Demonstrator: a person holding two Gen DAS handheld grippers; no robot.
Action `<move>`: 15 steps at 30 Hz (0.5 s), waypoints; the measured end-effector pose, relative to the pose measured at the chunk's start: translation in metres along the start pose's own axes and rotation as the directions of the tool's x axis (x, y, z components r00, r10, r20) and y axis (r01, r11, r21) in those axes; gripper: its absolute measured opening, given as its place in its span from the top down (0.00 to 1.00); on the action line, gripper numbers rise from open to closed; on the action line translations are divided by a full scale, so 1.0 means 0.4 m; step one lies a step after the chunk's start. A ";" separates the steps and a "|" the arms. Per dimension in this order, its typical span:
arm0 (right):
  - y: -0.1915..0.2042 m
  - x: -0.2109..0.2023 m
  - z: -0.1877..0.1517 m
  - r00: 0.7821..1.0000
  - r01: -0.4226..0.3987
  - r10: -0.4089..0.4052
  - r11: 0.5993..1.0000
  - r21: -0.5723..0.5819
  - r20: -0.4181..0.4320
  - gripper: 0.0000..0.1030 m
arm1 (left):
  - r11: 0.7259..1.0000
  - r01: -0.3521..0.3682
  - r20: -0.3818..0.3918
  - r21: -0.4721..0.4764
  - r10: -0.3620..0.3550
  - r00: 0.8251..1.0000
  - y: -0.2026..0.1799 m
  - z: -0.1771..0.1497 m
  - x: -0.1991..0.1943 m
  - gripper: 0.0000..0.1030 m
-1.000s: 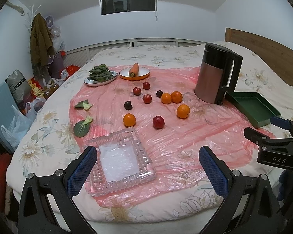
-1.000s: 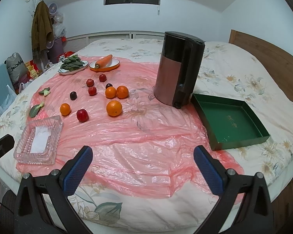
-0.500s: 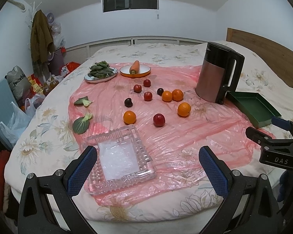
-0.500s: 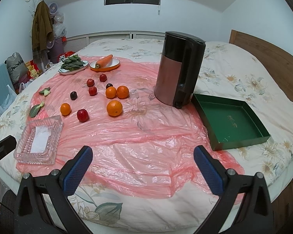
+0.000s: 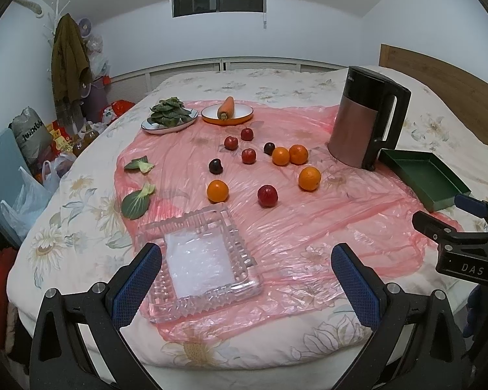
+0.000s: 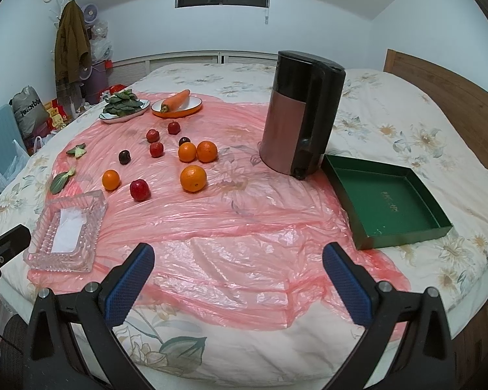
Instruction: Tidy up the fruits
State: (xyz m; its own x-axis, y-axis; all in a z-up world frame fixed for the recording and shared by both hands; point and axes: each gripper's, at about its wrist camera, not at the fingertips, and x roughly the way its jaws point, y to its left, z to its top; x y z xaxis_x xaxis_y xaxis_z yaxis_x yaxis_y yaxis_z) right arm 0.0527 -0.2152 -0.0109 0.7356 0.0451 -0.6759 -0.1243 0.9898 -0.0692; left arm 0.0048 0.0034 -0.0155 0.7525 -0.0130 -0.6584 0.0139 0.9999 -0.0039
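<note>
Several oranges (image 5: 217,191) (image 6: 193,178), red apples (image 5: 267,196) (image 6: 140,190) and dark plums (image 5: 215,166) (image 6: 124,157) lie scattered on a pink plastic sheet (image 5: 302,214) over the bed. A clear glass tray (image 5: 200,265) (image 6: 66,232) sits near the front left, an empty green tray (image 5: 426,178) (image 6: 387,201) at the right. My left gripper (image 5: 245,279) hangs open just above the glass tray's near side. My right gripper (image 6: 237,279) is open over the bare sheet, nothing between its fingers; it also shows at the left wrist view's right edge (image 5: 452,214).
A black-and-copper kettle (image 5: 367,123) (image 6: 302,113) stands beside the green tray. At the back, a plate of greens (image 5: 169,118) and a plate with a carrot (image 5: 227,112). Two loose leaves (image 5: 136,200) lie at the sheet's left edge. Bags and clutter (image 5: 32,136) line the floor left.
The left wrist view has shifted slightly, so the scene sits a little lower and nearer than a second ago. Nothing on the bed has moved; both grippers stay open.
</note>
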 end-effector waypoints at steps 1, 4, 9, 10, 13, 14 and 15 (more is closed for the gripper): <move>0.000 0.000 0.000 1.000 -0.001 0.001 1.000 0.000 0.000 0.00 | 1.000 -0.002 -0.001 -0.002 0.002 1.000 0.002 -0.002 0.002 0.01; -0.001 0.000 0.000 1.000 -0.001 0.001 1.000 -0.001 0.000 0.00 | 1.000 -0.008 -0.007 -0.001 0.008 1.000 0.004 -0.001 0.006 0.01; 0.009 0.004 -0.007 1.000 -0.002 0.002 1.000 -0.004 -0.002 0.00 | 1.000 -0.010 -0.013 -0.012 0.009 1.000 0.010 -0.001 0.010 0.01; 0.007 0.004 -0.006 1.000 -0.001 0.001 1.000 -0.004 -0.002 0.00 | 1.000 -0.010 -0.014 -0.014 0.009 1.000 0.011 -0.001 0.011 0.01; 0.007 0.004 -0.006 1.000 0.000 0.000 1.000 -0.003 -0.002 0.00 | 1.000 -0.009 -0.019 -0.012 0.009 1.000 0.009 0.000 0.015 0.01; 0.008 0.004 -0.006 1.000 -0.001 0.001 1.000 -0.003 -0.003 0.00 | 1.000 -0.010 -0.019 -0.009 0.010 1.000 0.009 0.000 0.015 0.01; 0.007 0.004 -0.006 1.000 -0.001 0.001 1.000 -0.004 -0.002 0.00 | 1.000 -0.010 -0.019 -0.007 0.010 1.000 0.008 0.000 0.016 0.01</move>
State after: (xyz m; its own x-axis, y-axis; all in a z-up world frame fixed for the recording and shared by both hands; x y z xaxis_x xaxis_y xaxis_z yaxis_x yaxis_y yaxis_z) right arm 0.0522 -0.2127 -0.0139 0.7341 0.0454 -0.6775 -0.1271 0.9893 -0.0714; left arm 0.0095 0.0066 -0.0196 0.7398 -0.0027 -0.6728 0.0016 1.0000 -0.0022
